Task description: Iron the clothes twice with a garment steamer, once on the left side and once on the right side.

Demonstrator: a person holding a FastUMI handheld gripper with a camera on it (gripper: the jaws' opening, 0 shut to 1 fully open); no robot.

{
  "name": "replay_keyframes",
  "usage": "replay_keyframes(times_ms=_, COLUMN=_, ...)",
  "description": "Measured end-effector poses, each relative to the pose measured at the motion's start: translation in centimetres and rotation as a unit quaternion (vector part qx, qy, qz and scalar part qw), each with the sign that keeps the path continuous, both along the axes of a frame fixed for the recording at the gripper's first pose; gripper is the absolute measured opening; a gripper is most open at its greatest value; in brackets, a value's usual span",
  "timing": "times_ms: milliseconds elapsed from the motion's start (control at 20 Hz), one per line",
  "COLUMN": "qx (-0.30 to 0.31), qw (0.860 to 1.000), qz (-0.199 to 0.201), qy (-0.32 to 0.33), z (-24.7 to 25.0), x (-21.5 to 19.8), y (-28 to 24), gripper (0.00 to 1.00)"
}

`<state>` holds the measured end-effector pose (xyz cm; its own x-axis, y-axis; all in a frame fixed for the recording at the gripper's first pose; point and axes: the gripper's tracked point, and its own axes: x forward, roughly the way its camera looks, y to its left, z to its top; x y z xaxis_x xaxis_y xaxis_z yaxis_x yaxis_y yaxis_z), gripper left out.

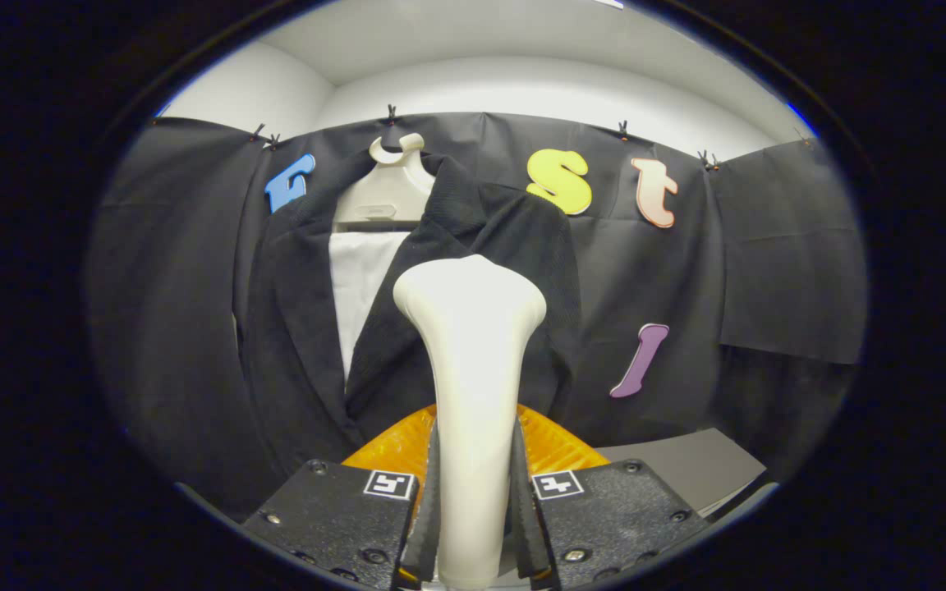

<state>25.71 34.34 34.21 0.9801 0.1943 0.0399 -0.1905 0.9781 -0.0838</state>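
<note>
Gripper (473, 525): both fingers clamped on the handle of the garment steamer (470, 361), one pad each side, no gap I can see. Steamer stands upright between the fingers, wide head at 12 o'clock from them, pointing at the clothes.

Jacket (489, 271): dark, hung on a pale hanger (387, 193) against the booth wall, beyond the steamer head. Lapels open, white shirt (362, 279) showing in the gap at approx 11 o'clock from the head. Steamer head overlaps the jacket's front panel at 12–1 o'clock; can't tell if head touches fabric or sits just short of it. My read: short of it.

Progress, judged only from this: grasp done, steamer up and facing the garment. No way to tell from fabric whether either pass has been made; no steam visible, no clear wrinkle diff. I'd log it as at or near start of a pass on the panel ahead of the head; the other side, at 10 o'clock past the shirt, would be left to do.

Around: orange ribbed thing (395, 447) right behind the handle at finger level, prob. steamer base or stand, not sure. Grey flat surface (686, 468) at 3 o'clock of the fingers, low.

In the way: nothing between head and jacket. Orange piece sits close under the handle; could snag on a low stroke. Lapel edge may fold under the head.
</note>
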Motion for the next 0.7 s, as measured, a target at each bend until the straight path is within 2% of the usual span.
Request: replay_keyframes(times_ms=700, qx=-0.030, qw=0.997, qz=0.002, qy=0.077, z=-11.1, x=-1.2, y=0.1, gripper=0.39)
